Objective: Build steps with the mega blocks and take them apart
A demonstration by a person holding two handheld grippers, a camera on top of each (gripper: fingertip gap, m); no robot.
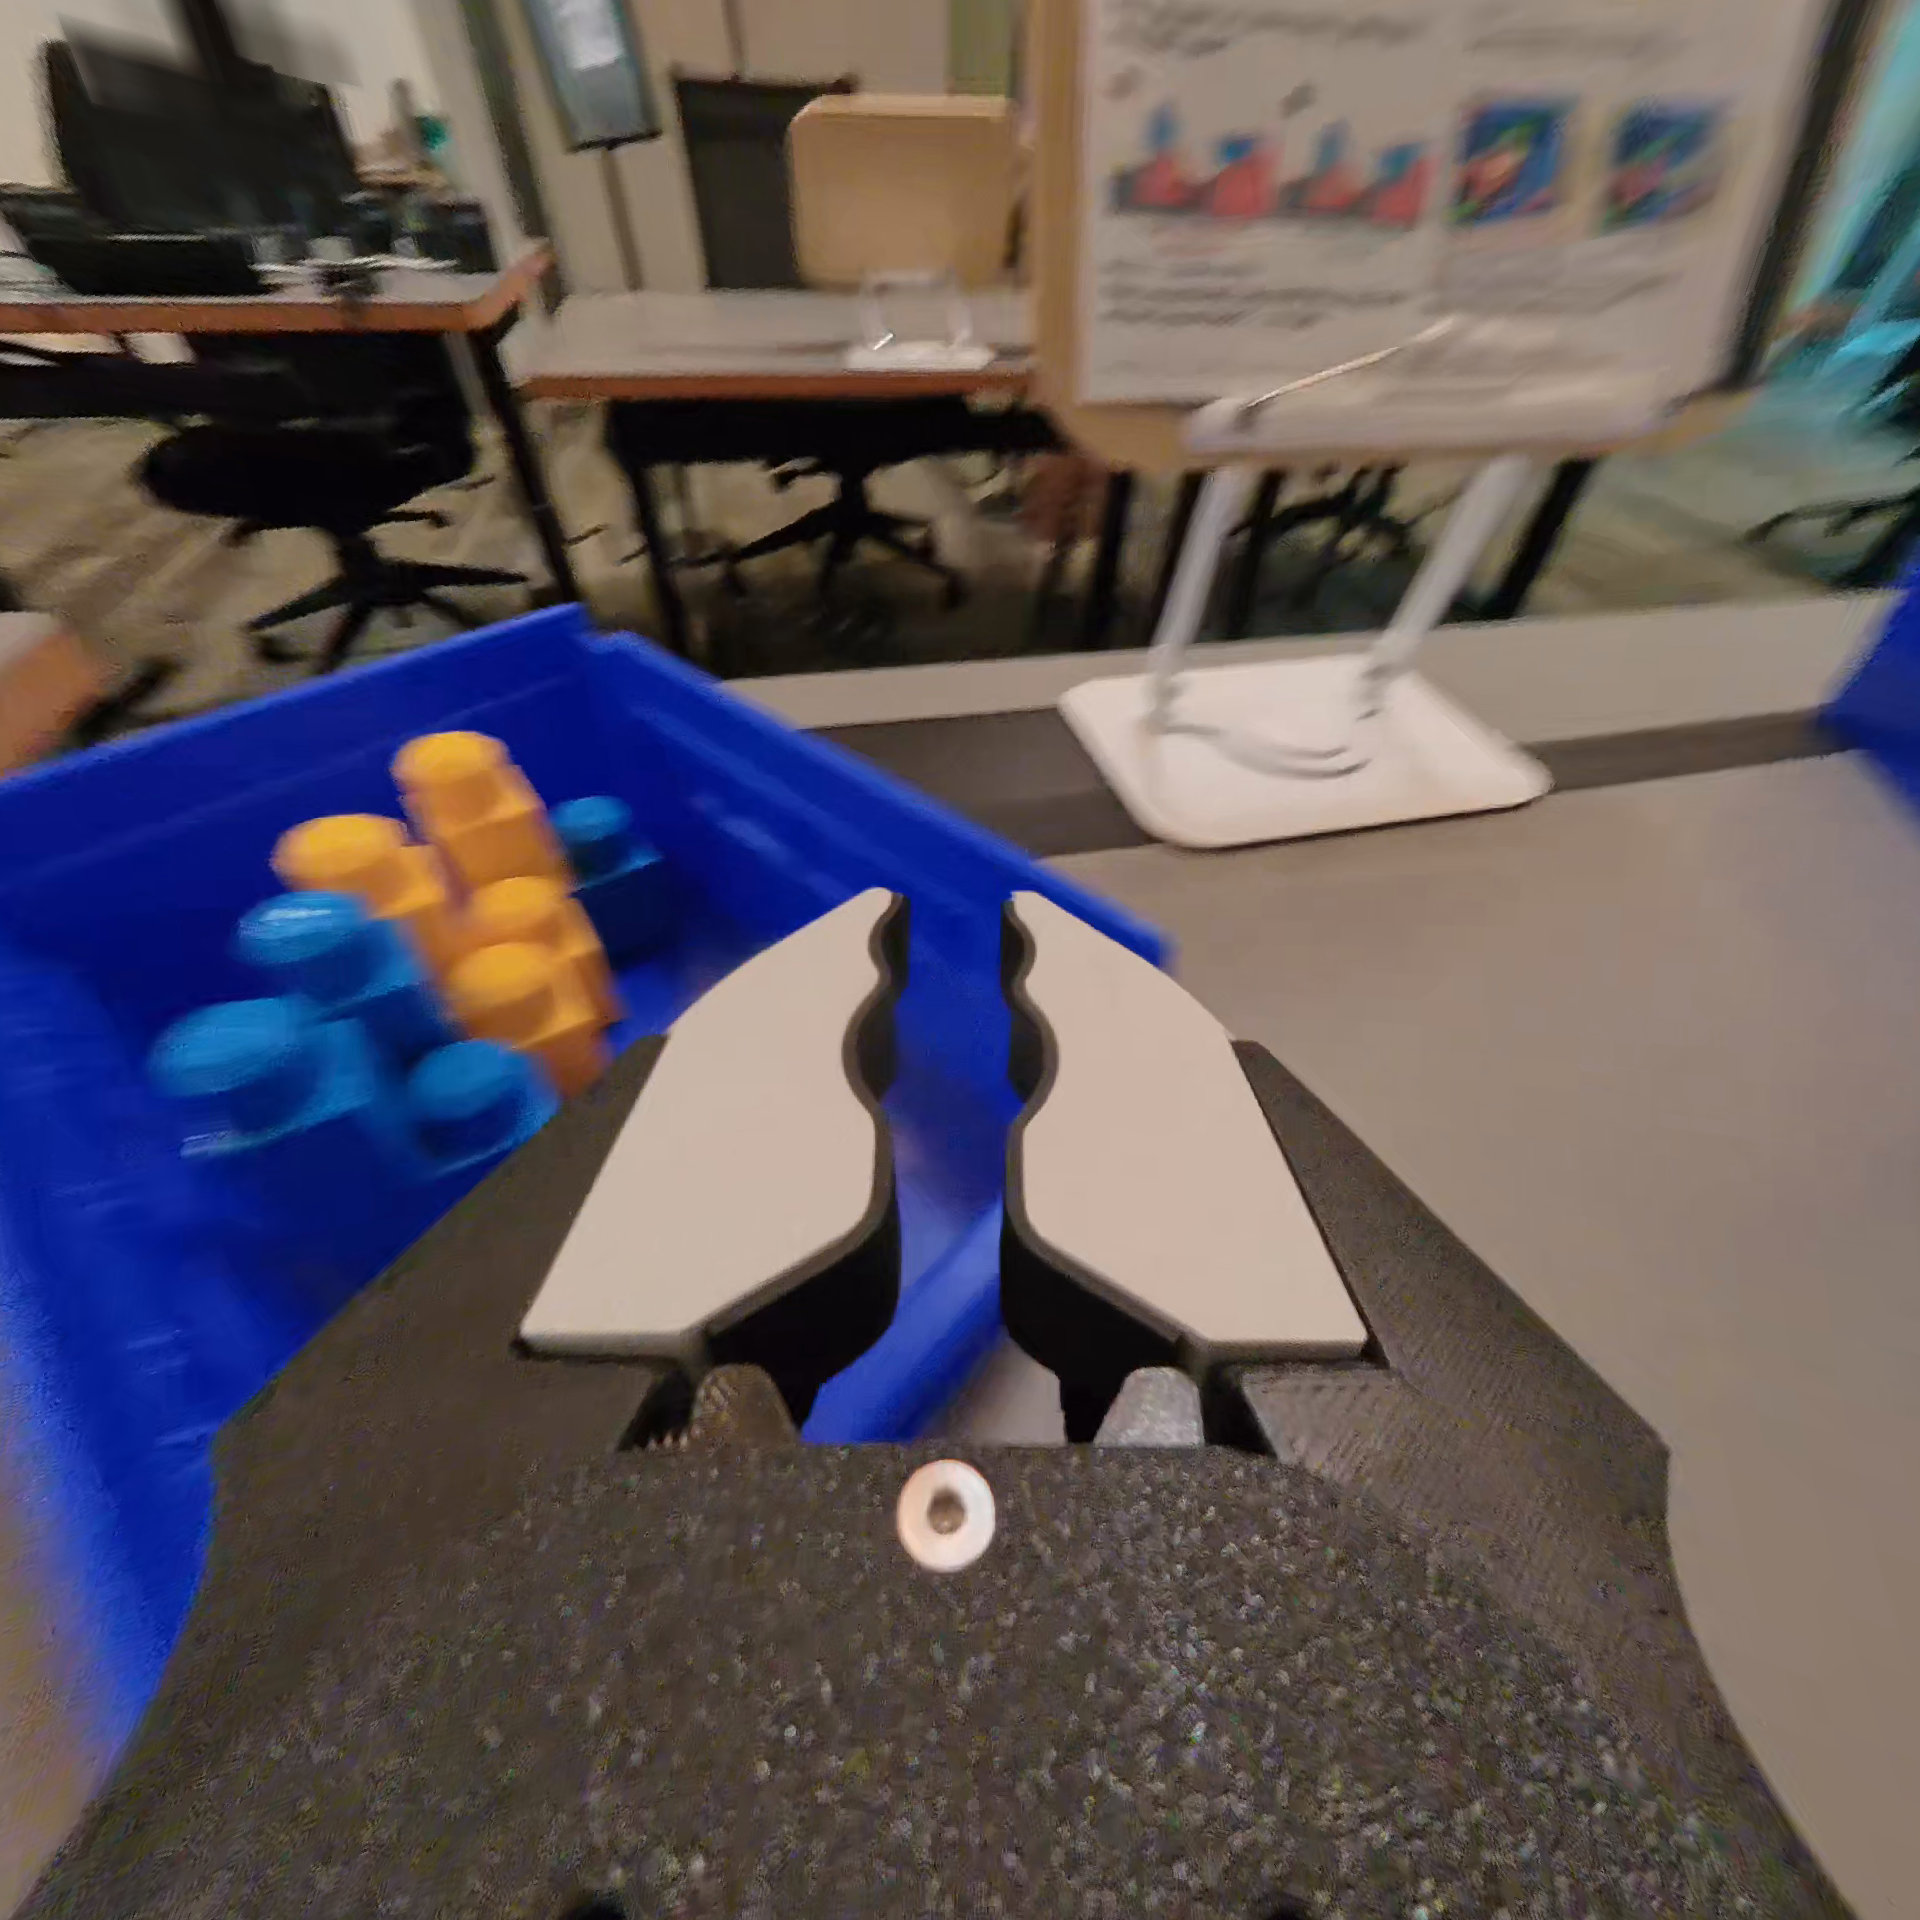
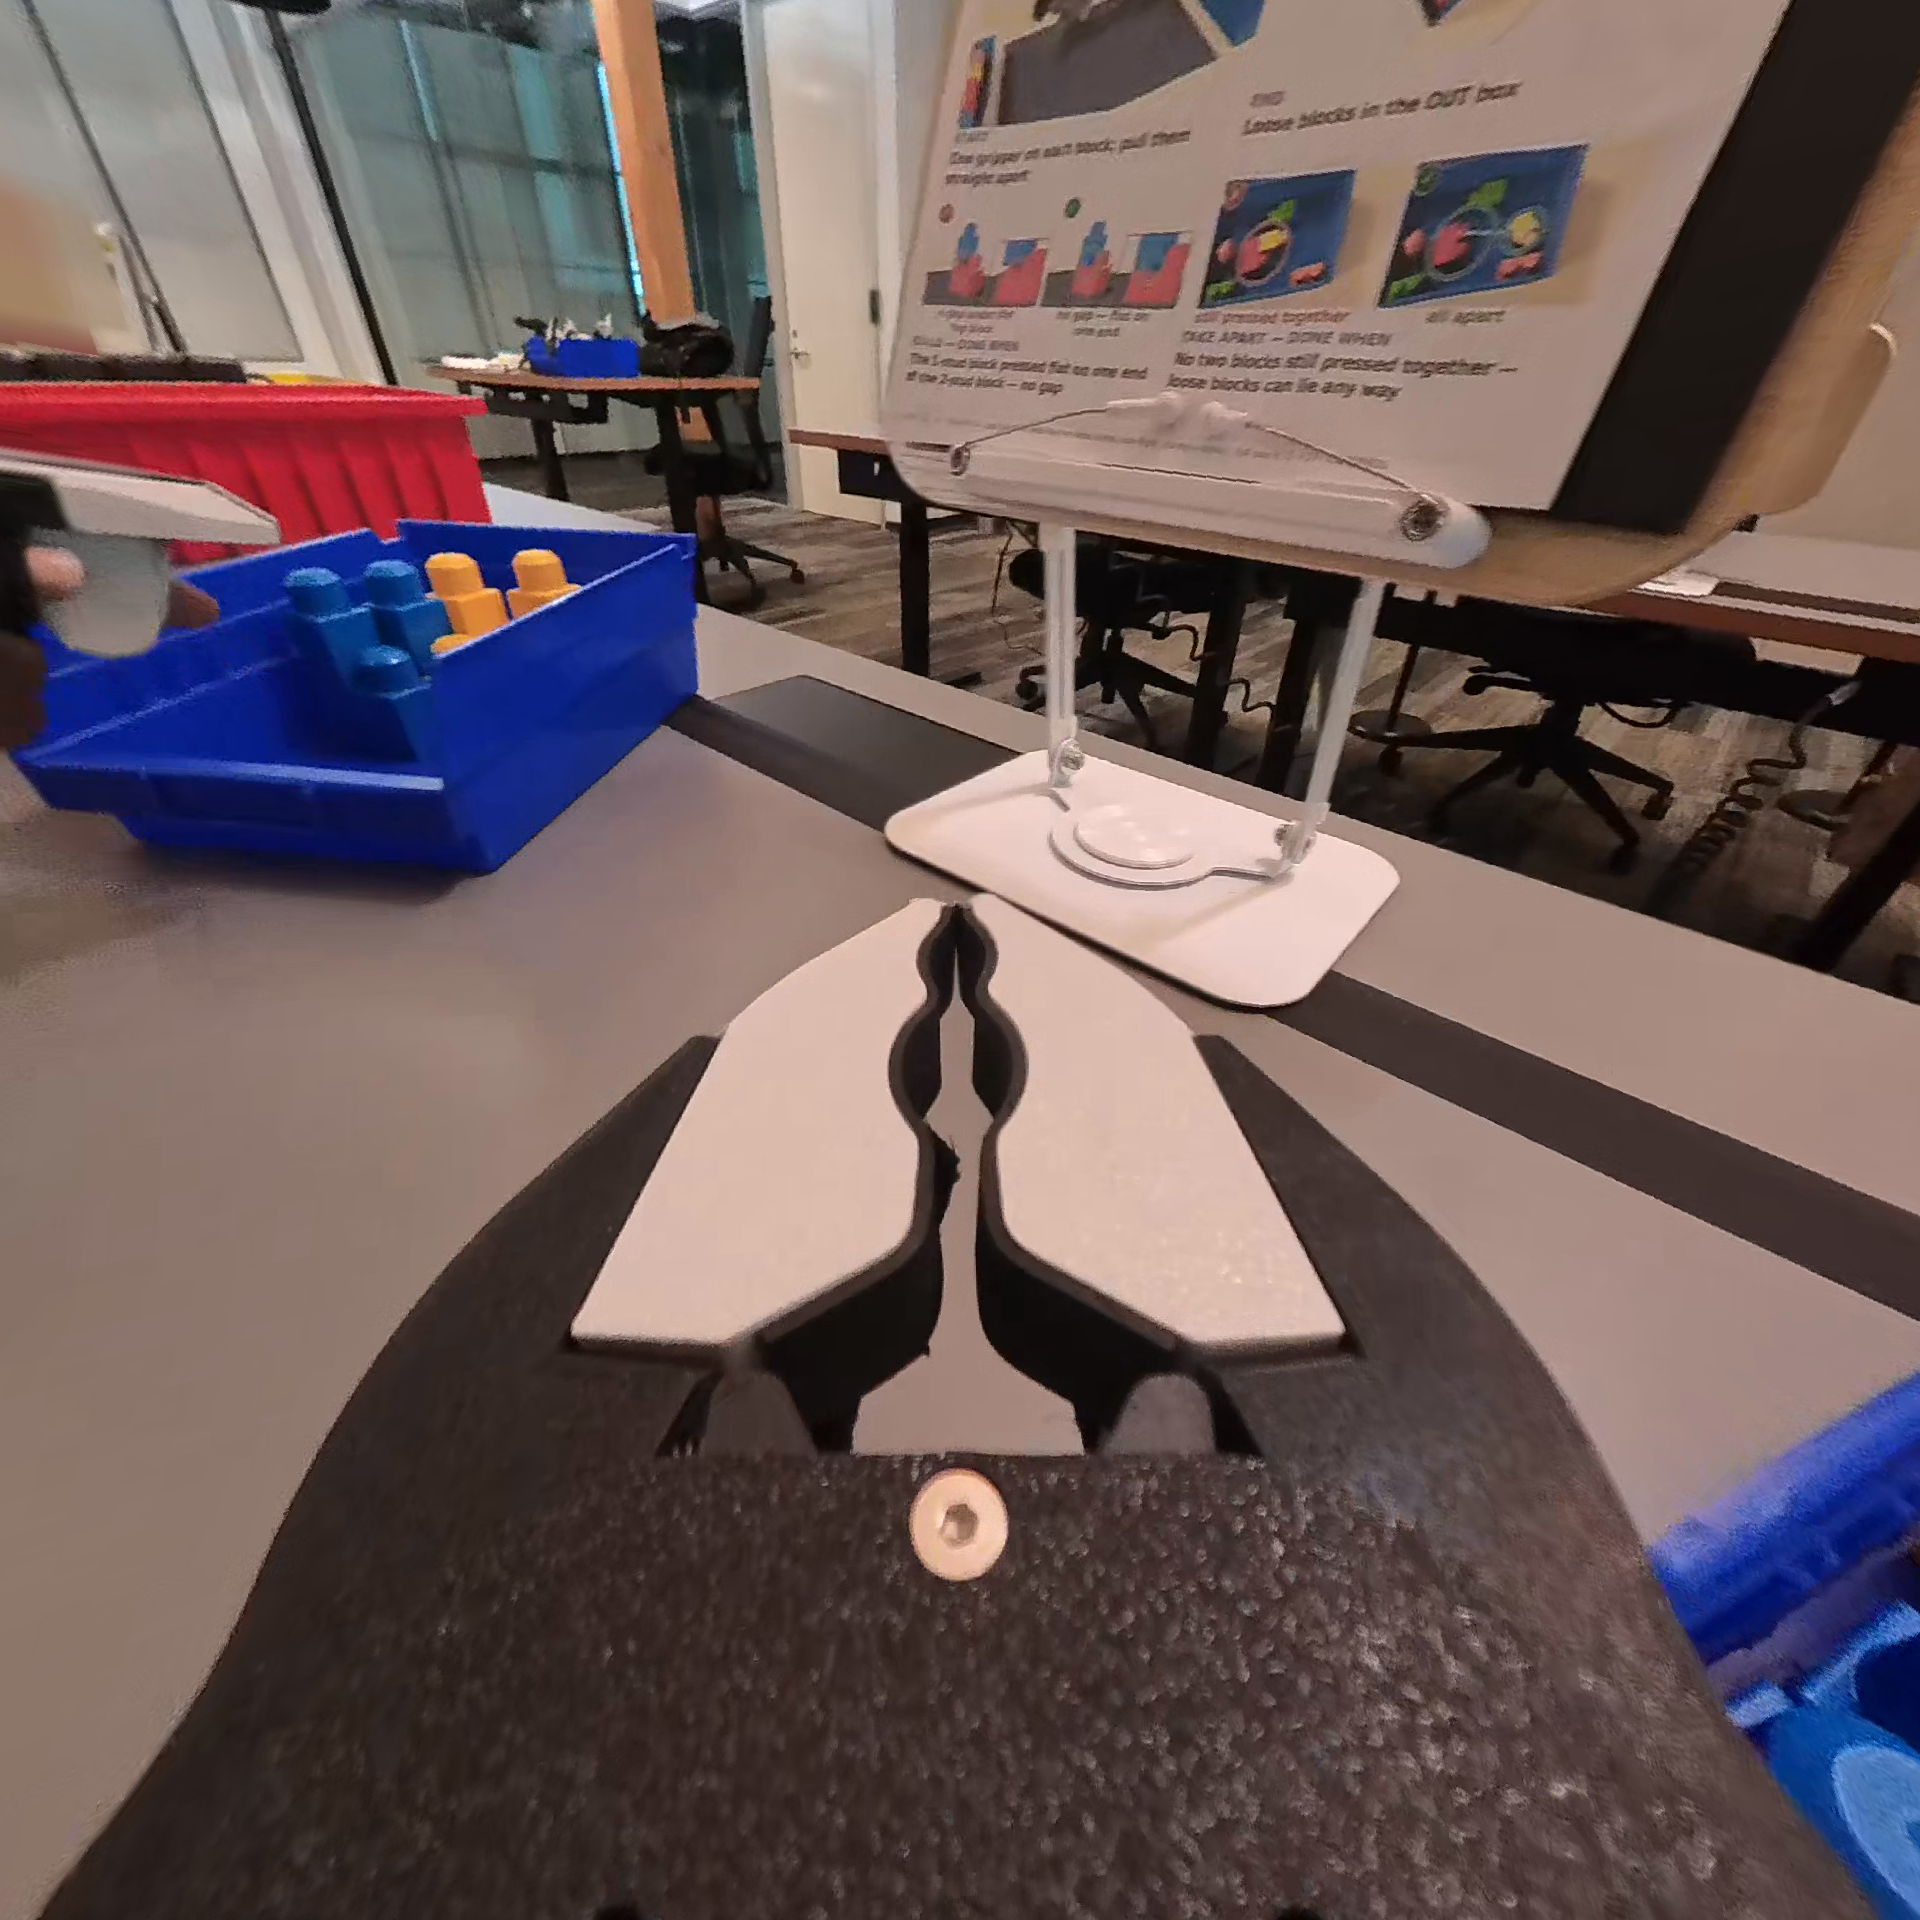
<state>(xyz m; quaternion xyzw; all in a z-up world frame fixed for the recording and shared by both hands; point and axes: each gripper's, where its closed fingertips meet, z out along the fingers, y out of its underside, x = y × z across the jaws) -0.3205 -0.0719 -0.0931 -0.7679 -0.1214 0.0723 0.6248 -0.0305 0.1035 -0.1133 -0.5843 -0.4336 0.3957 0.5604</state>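
We look out over a grey table [image 2: 312,1039] crossed by a dark strip that runs along its far side. Our left gripper [image 1: 954,914] hangs over the near right corner of a blue bin [image 1: 727,727] at the table's left end; its 2 fingers stand a narrow gap apart, with nothing between them but the bin's rim. Inside the bin lie the mega blocks: orange blocks [image 1: 488,894] stacked toward the middle and blue blocks [image 1: 322,1018] just beside them on the left, all blurred in the left wrist view.

Our right gripper [image 2: 961,914] hovers over bare tabletop, its fingers almost touching at the tips and holding nothing. From the right wrist view the same bin sits near the table's far left edge, blue and orange studs standing above its wall. A red bin [image 2: 260,447] stands behind it. A second blue bin [image 2: 1818,1610] shows at the lower right corner of that view, its contents too blurred to tell.

At the table's far edge a white stand [image 2: 1143,862] straddles the dark strip and carries a printed instruction sheet [image 2: 1299,208] on a wooden board.

Beyond the table the room opens into an office: wood-edged desks [image 1: 727,364], black swivel chairs [image 1: 312,488], patterned carpet, dark monitors at far left and glass partitions.
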